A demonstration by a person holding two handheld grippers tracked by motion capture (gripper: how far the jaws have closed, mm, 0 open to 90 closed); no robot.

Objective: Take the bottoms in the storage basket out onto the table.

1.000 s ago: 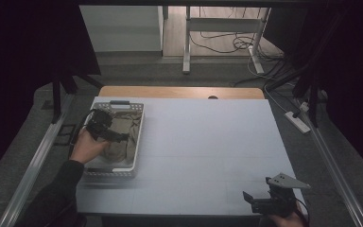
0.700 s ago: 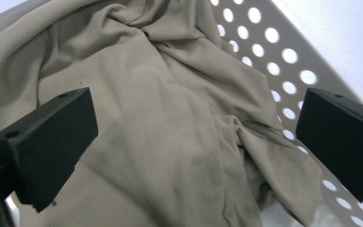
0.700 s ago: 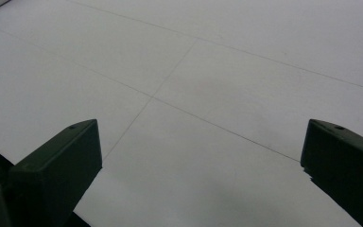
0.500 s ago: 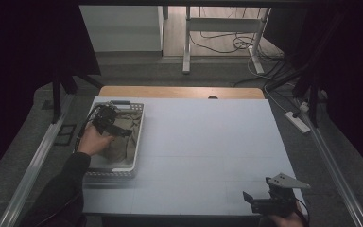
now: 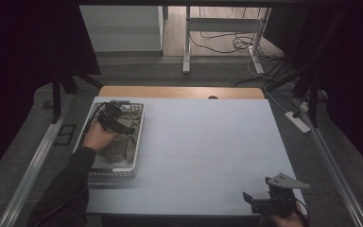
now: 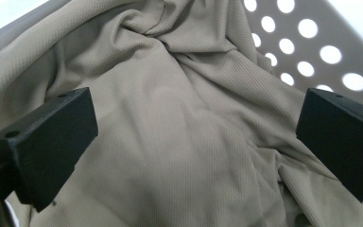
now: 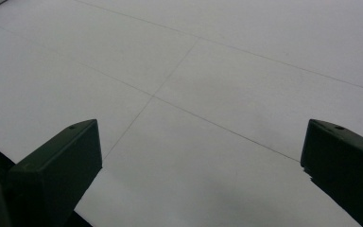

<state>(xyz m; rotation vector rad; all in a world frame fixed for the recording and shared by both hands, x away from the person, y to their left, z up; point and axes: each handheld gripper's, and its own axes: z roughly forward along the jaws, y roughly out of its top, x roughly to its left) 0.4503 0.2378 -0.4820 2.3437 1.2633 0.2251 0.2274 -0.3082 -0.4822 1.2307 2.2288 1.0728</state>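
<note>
Cloth [image 6: 179,137] crumpled lengthwise along basket [image 5: 134,142], between spread jaws.

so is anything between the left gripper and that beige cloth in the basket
Nothing visible. The left gripper hangs over the white basket with its jaws wide open, and the beige cloth lies bare and crumpled right between and below them.

One cloth [image 6: 179,142], one basket [image 5: 137,137], two tongs [image 5: 123,126].
</note>
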